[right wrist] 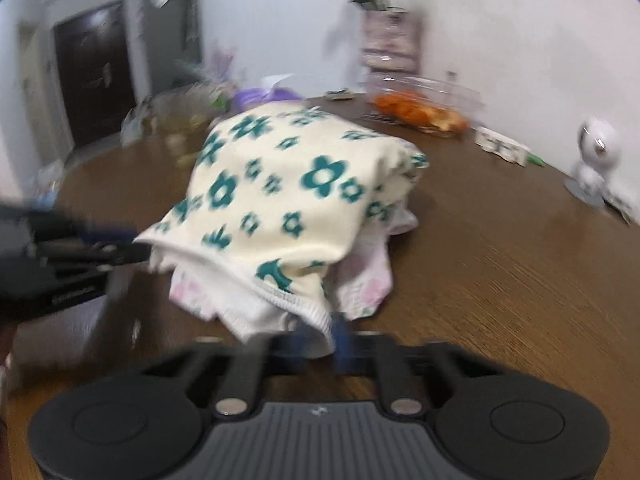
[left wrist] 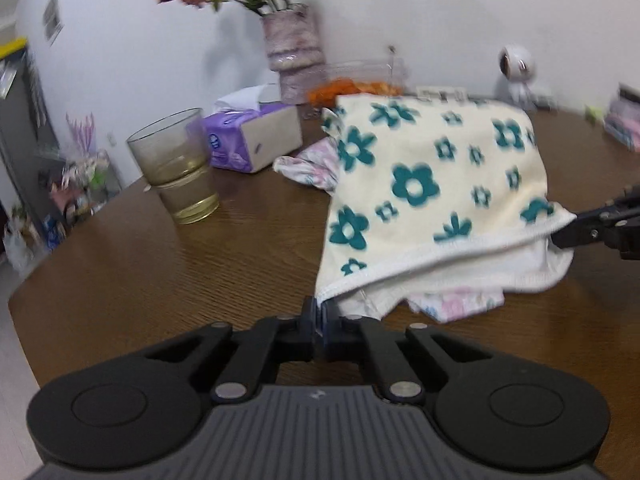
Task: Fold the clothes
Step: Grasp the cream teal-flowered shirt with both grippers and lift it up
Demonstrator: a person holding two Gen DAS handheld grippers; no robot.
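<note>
A cream cloth with teal flowers (left wrist: 432, 184) is draped over a pale garment with pink and blue print (left wrist: 456, 304) on the brown table (left wrist: 160, 264). My left gripper (left wrist: 320, 312) is shut on the cloth's near left corner. My right gripper (left wrist: 560, 236) comes in from the right and pinches the cloth's other hemmed corner. In the right wrist view the cloth (right wrist: 288, 200) lies ahead, my right gripper (right wrist: 320, 332) holds its white hem, and the left gripper (right wrist: 140, 254) grips the far corner at the left.
A glass with yellowish liquid (left wrist: 176, 168), a purple tissue box (left wrist: 252, 136), a vase of flowers (left wrist: 292, 40), a clear box of orange food (left wrist: 356, 84) and a small white camera (left wrist: 516, 72) stand at the table's back. The table edge curves at the left.
</note>
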